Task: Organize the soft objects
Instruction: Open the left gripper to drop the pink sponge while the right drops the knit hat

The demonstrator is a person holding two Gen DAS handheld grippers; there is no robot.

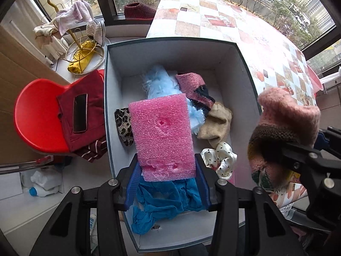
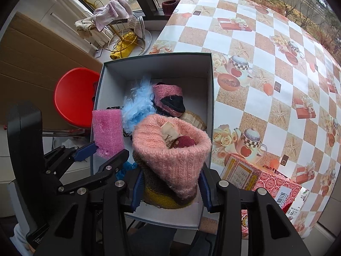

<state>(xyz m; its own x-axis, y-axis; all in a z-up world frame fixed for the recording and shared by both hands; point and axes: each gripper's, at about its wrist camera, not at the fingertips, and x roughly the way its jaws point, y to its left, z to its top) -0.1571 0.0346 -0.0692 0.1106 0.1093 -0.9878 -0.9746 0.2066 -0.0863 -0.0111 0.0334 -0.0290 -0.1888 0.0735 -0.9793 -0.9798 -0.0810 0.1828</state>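
Note:
My left gripper (image 1: 167, 170) is shut on a pink foam sponge (image 1: 163, 136) and holds it above the open grey box (image 1: 170, 42). The sponge also shows in the right wrist view (image 2: 107, 133). My right gripper (image 2: 170, 181) is shut on a pink knitted hat (image 2: 170, 153) and holds it over the box's near right part (image 2: 210, 111). In the left wrist view the hat (image 1: 285, 125) hangs at the right. Inside the box lie a light blue fluffy piece (image 1: 159, 83), a pink and black knit (image 1: 194, 87), a beige cloth (image 1: 215, 123), a blue cloth (image 1: 166, 198), a leopard-print piece (image 1: 123, 123) and a polka-dot scrunchie (image 1: 221, 157).
The box sits at the edge of a table with a checkered cloth (image 2: 266, 64). A red chair (image 1: 38, 119) with dark red clothes and a phone (image 1: 80, 113) stands left of the box. A gold rack with towels (image 1: 72, 21) stands behind it. A red printed carton (image 2: 262, 181) lies right of the box.

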